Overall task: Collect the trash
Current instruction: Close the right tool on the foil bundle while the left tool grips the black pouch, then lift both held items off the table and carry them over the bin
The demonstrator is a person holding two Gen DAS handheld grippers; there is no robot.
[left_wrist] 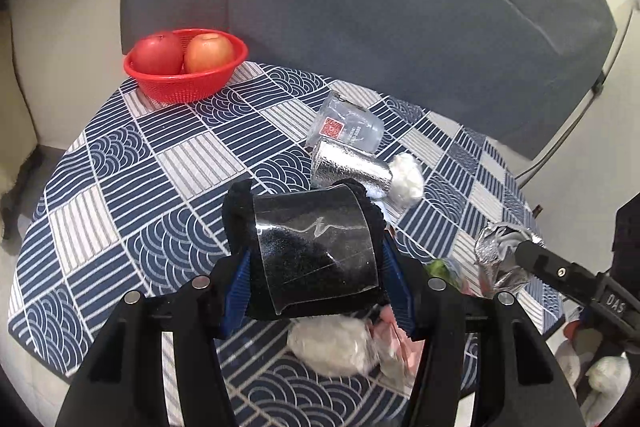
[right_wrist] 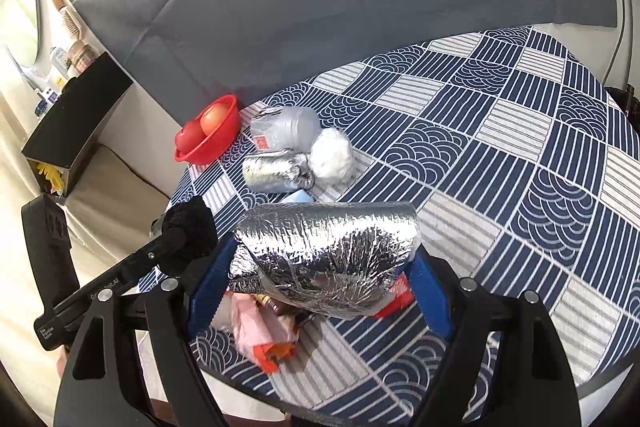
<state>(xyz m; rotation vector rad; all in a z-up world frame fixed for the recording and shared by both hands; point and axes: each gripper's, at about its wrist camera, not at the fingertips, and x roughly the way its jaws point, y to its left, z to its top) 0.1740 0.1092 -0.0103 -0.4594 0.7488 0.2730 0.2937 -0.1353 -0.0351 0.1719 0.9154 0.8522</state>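
Observation:
My left gripper (left_wrist: 316, 251) is shut on a black fuzzy roll wrapped in clear plastic (left_wrist: 312, 247), held above the patterned table (left_wrist: 132, 163); it also shows in the right wrist view (right_wrist: 188, 231). My right gripper (right_wrist: 324, 259) is shut on a crumpled silver foil bag (right_wrist: 328, 251), also seen in the left wrist view (left_wrist: 500, 255). On the table lie a clear plastic cup (left_wrist: 348, 125), a silver foil roll (left_wrist: 348, 169), a white crumpled tissue (left_wrist: 406, 177), another white wad (left_wrist: 332, 345) and pink and orange wrappers (right_wrist: 264, 331).
A red basket (left_wrist: 184, 83) with two apples stands at the table's far left edge. A grey sofa back (left_wrist: 360, 7) rises behind the table. A black box (right_wrist: 76, 131) and toiletries stand at the left in the right wrist view.

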